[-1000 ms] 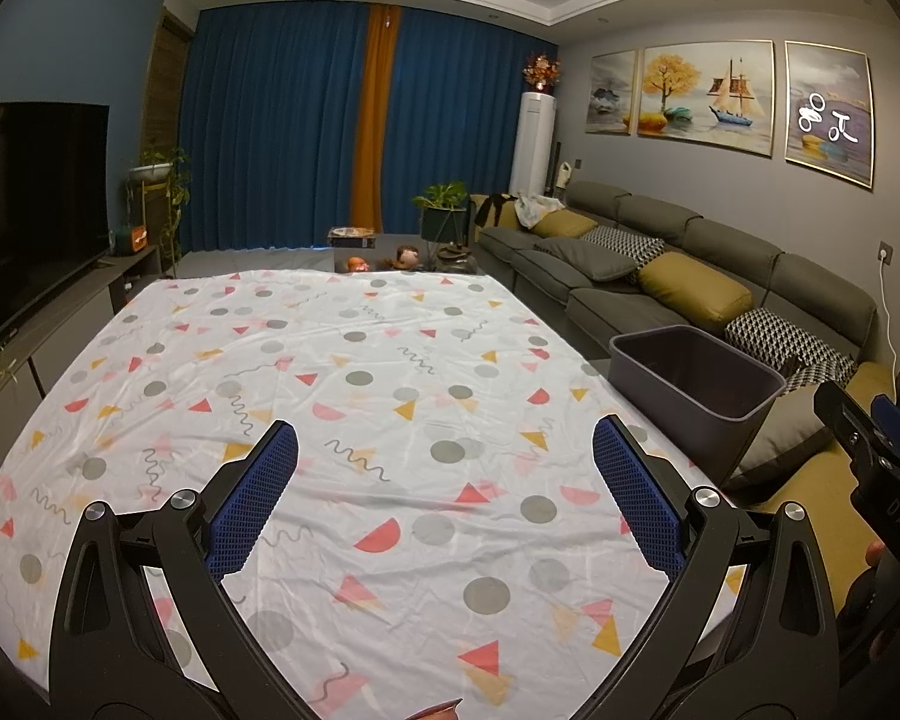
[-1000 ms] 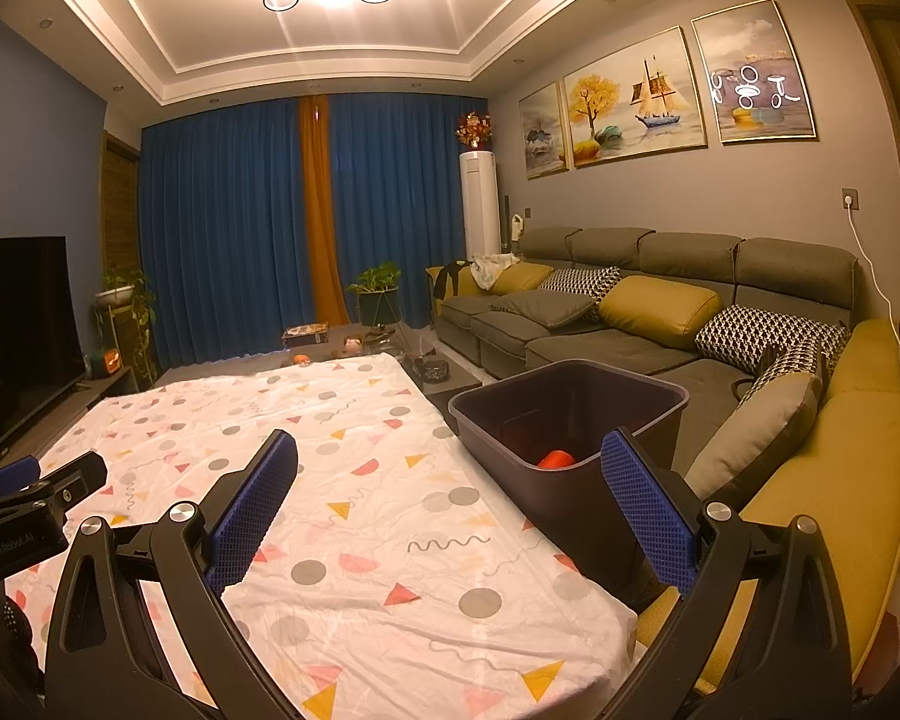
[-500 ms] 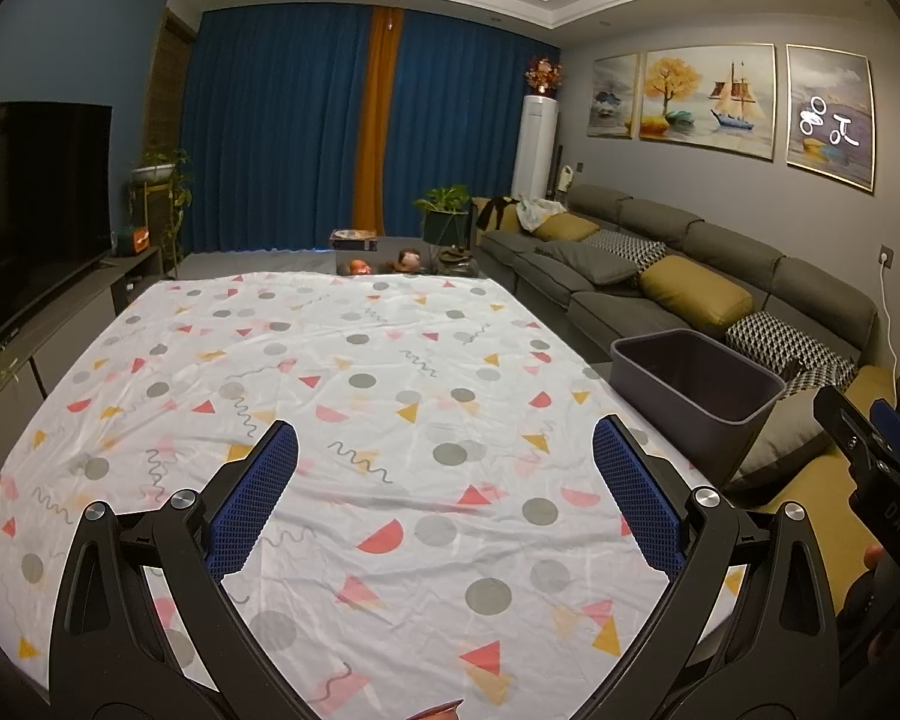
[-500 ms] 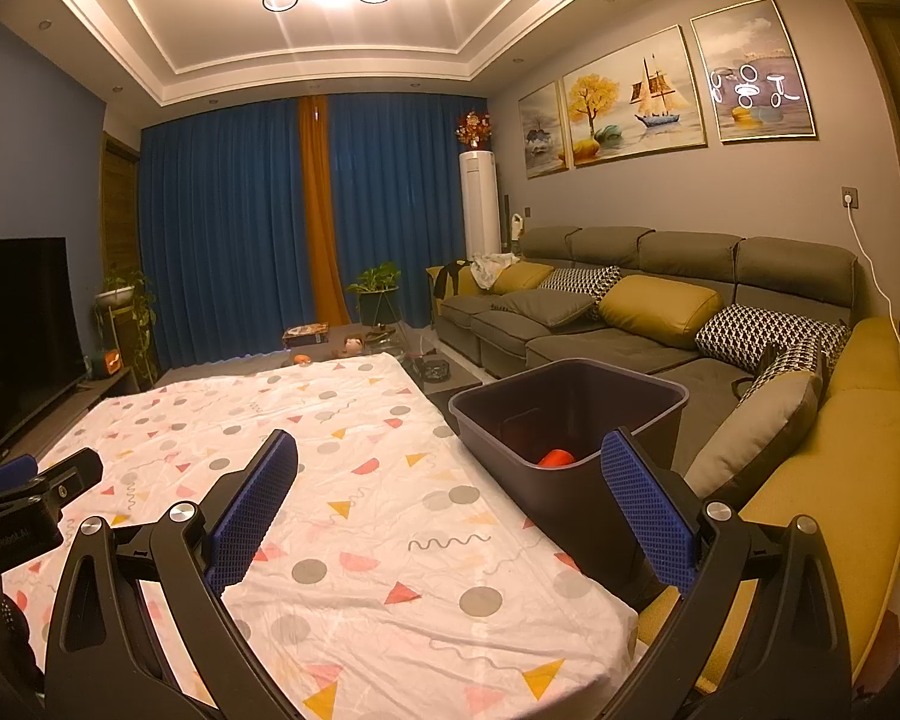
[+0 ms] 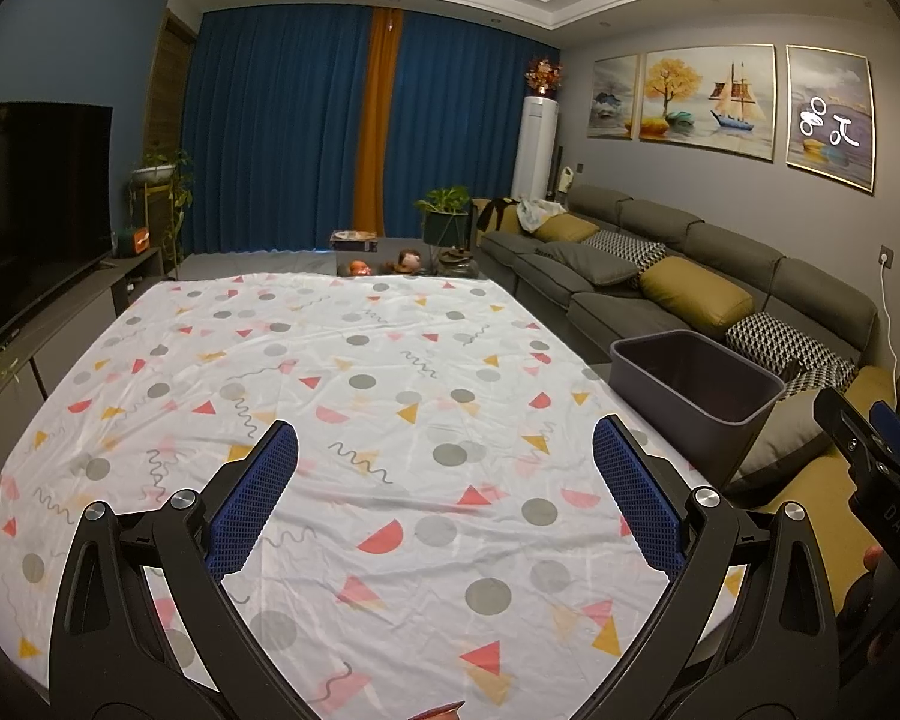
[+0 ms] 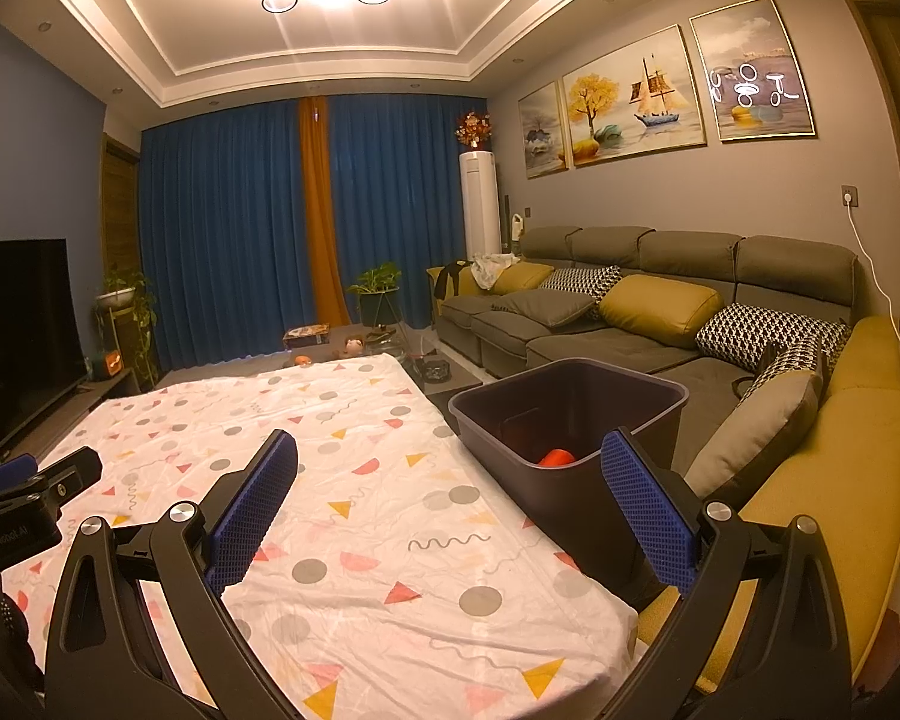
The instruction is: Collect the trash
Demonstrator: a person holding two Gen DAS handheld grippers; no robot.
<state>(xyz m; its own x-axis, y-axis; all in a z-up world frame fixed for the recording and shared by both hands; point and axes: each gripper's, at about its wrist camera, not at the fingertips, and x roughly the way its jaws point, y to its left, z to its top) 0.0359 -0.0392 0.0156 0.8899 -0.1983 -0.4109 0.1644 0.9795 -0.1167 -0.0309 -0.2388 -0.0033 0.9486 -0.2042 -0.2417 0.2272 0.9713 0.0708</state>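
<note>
Both my tongs are released and carry nothing: my left gripper (image 5: 444, 474) hangs over the white tablecloth with coloured triangles and grey dots (image 5: 330, 372), my right gripper (image 6: 450, 480) near the cloth's corner, facing the dark grey rectangular plastic bin (image 6: 570, 414) that stands just beside the table, against the grey sofa (image 6: 630, 324). The only trash I can see is a small orange-red lump (image 6: 555, 457) already in the bin. My worry is stopping too soon, or snagging the loose cloth. A reddish sliver (image 5: 438, 711) at the bottom edge of the left view is cut off, and most of the bin's floor is hidden.
</note>
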